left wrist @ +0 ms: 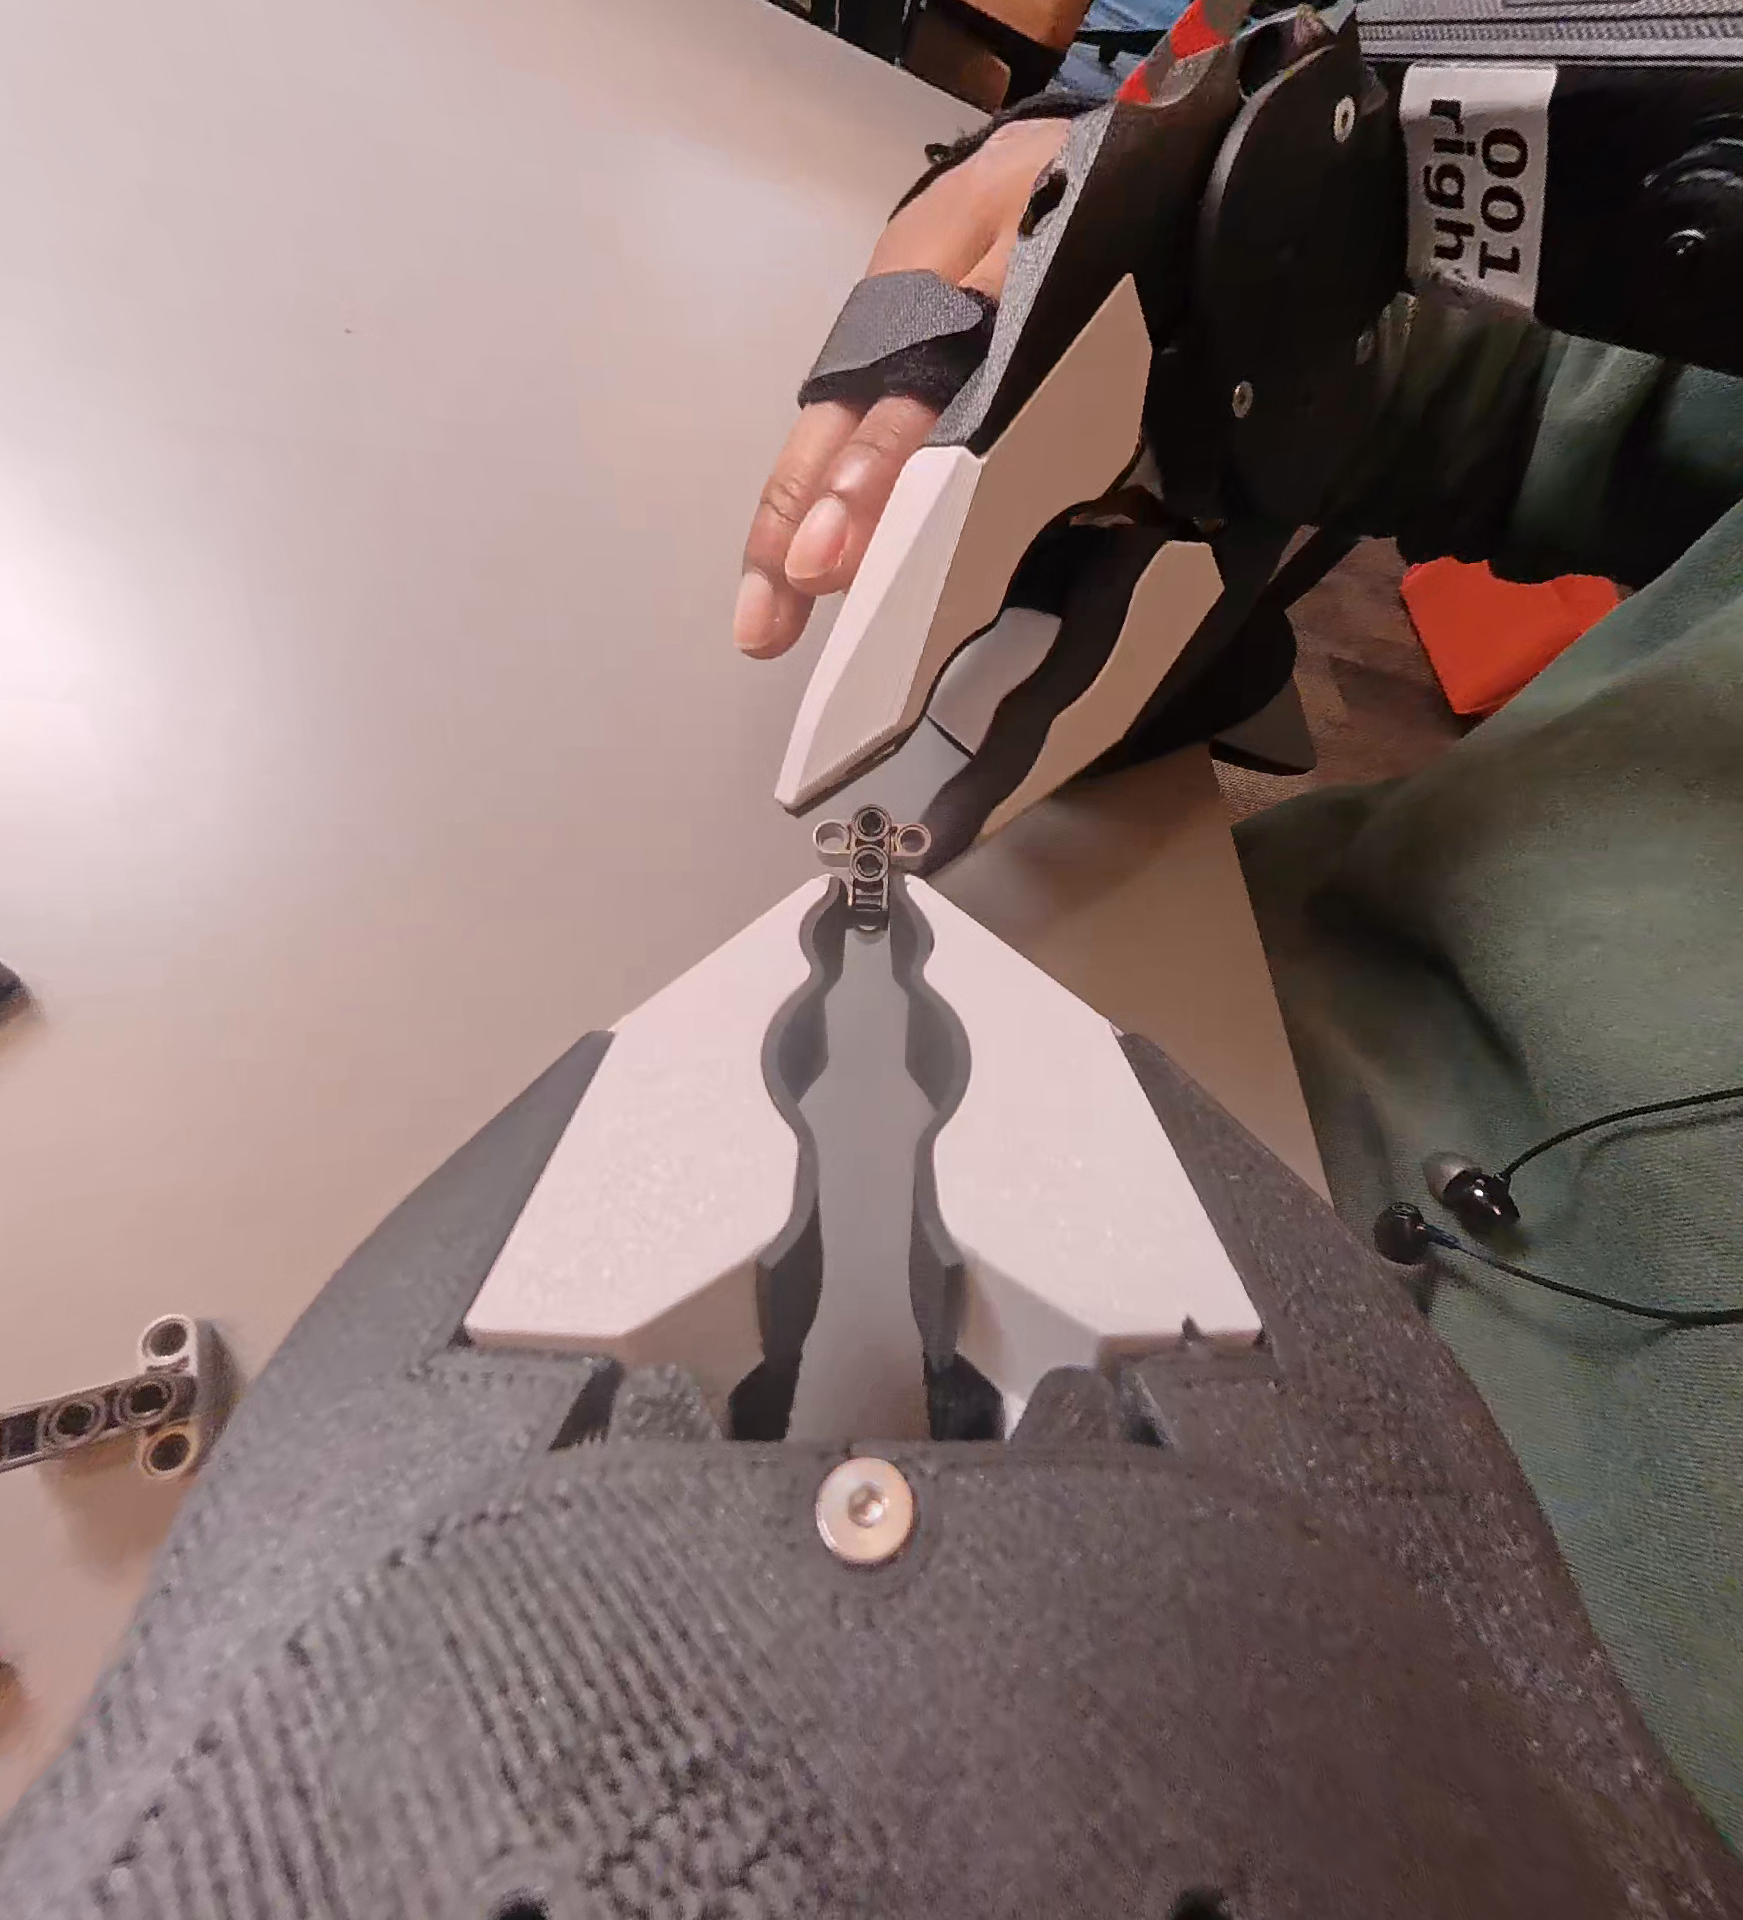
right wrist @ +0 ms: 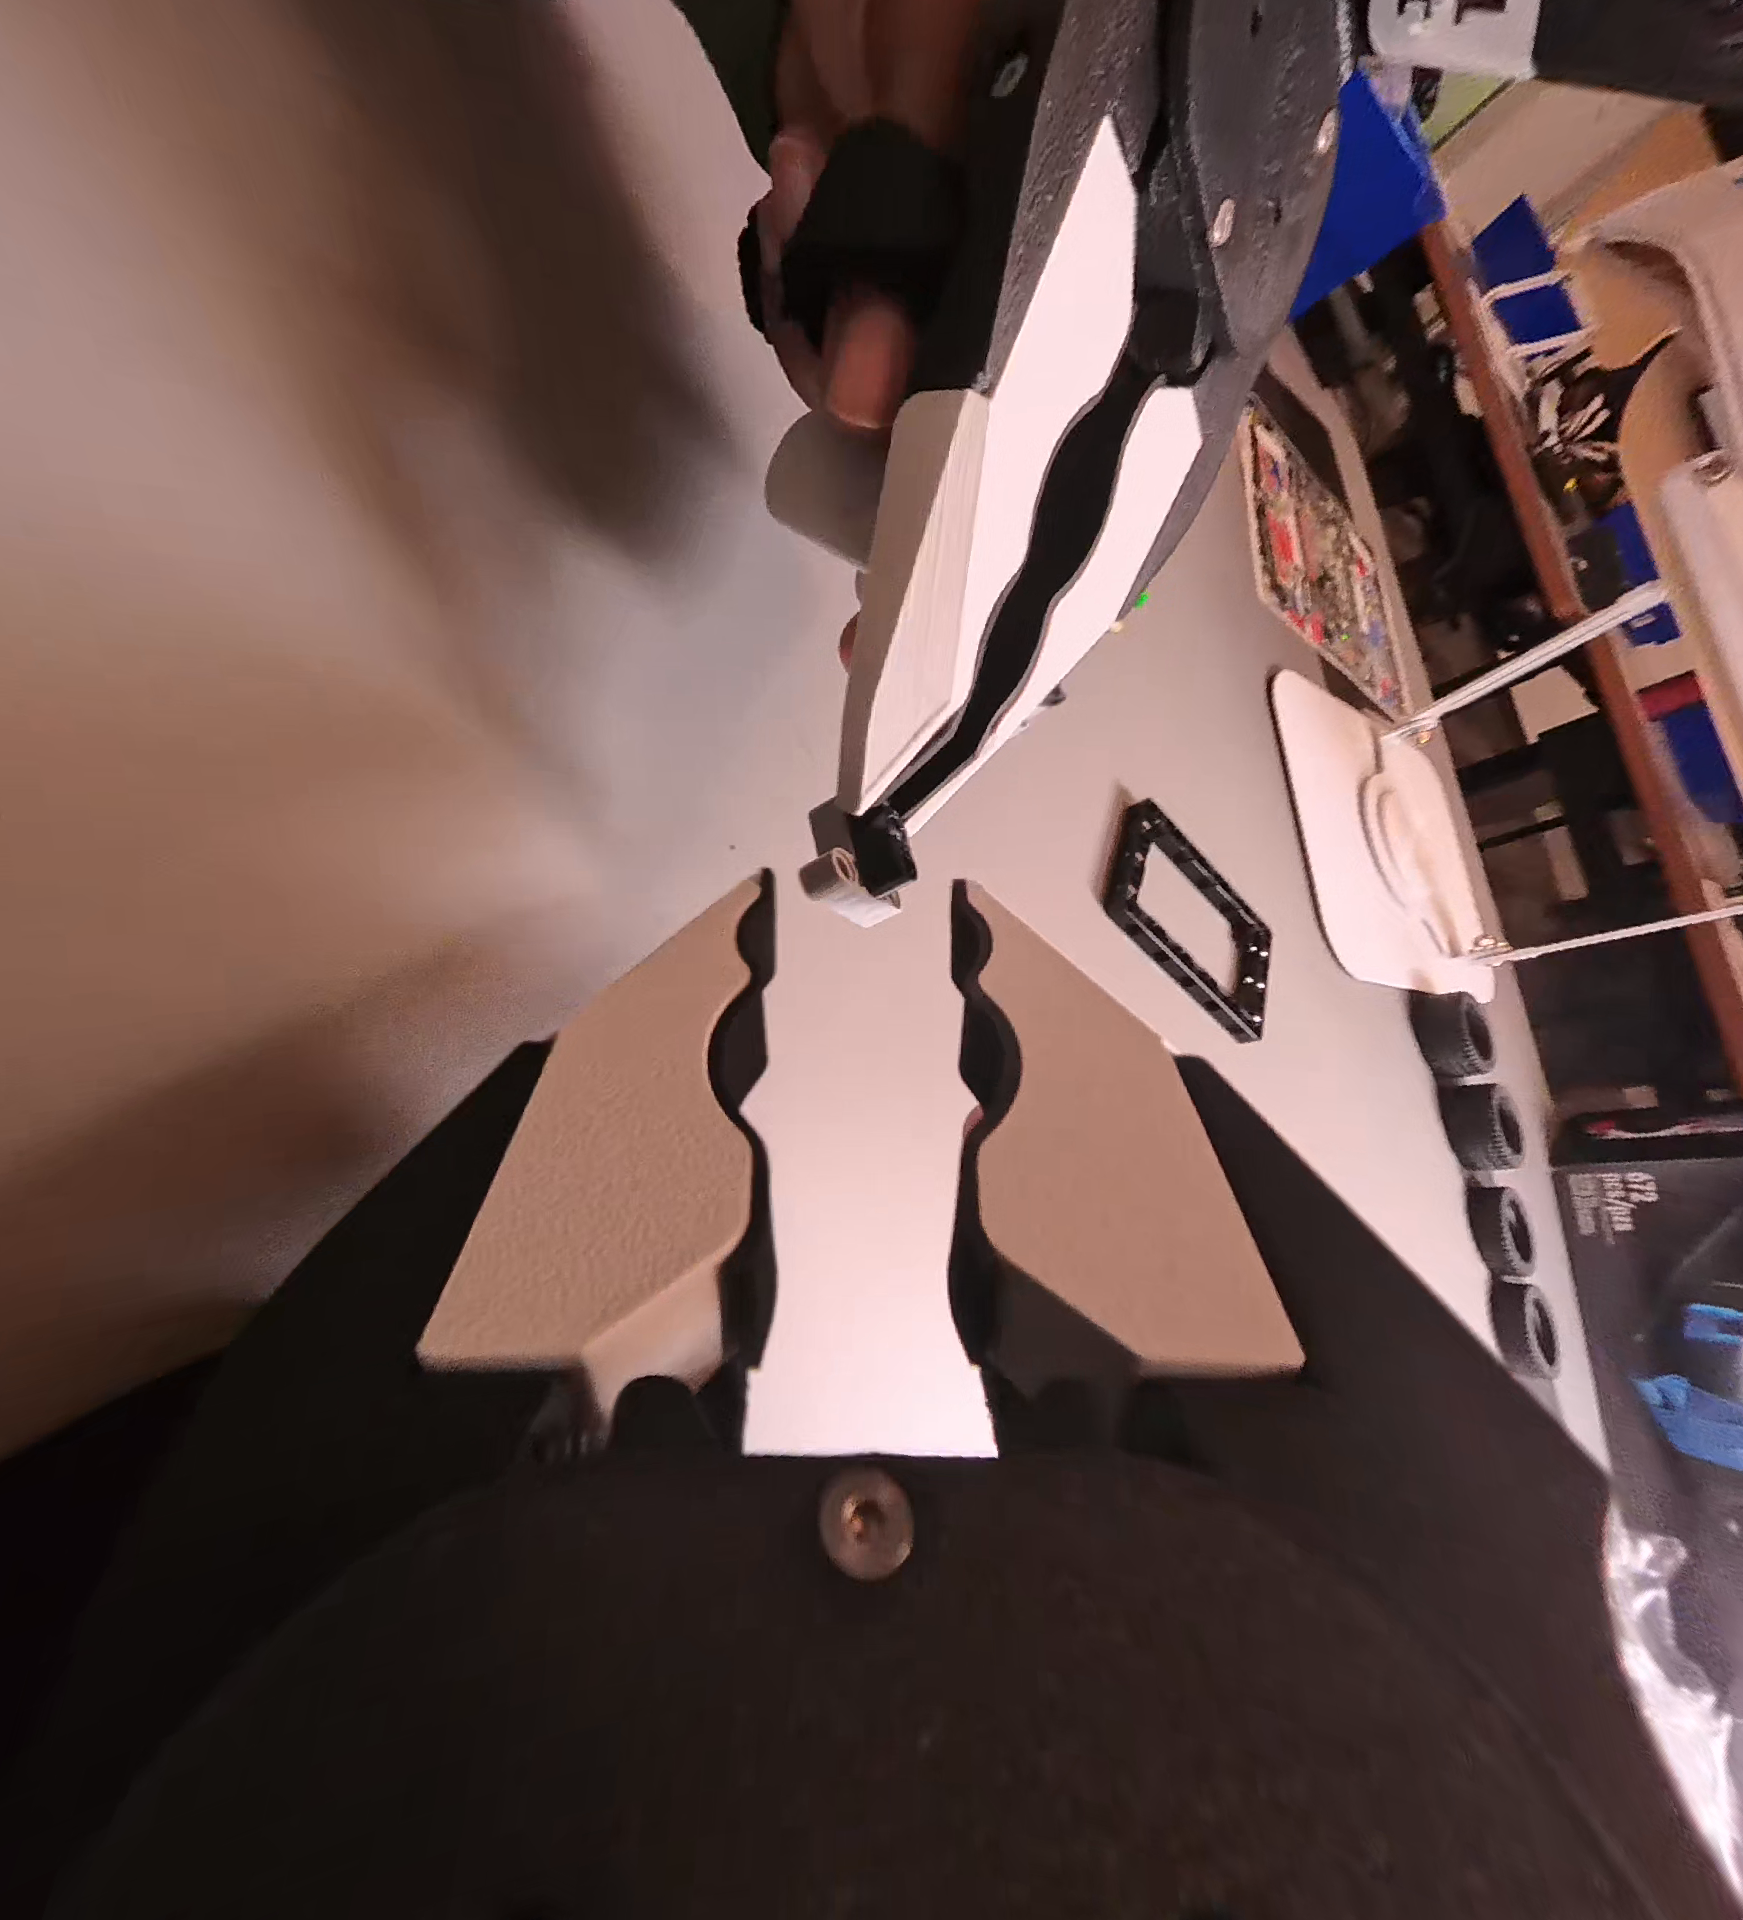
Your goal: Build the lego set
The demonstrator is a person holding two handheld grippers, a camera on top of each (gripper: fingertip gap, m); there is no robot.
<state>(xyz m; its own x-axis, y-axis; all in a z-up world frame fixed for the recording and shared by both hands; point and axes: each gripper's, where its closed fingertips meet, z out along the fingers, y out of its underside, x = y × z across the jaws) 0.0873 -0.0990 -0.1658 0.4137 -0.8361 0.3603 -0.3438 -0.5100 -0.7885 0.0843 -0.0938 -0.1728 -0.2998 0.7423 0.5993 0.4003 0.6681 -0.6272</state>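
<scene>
Pale grey bench fills both views; cluttered shelves upper right. Left gripper clamps a small black-grey piece; right gripper gapes, empty.

Your left gripper has matt white plastic fingers on a rough, ridged black printed body with a shiny metal screw. The small lego assembly is glossy plastic. The table looks smooth, faintly sheened; the green garment is soft cloth.
</scene>
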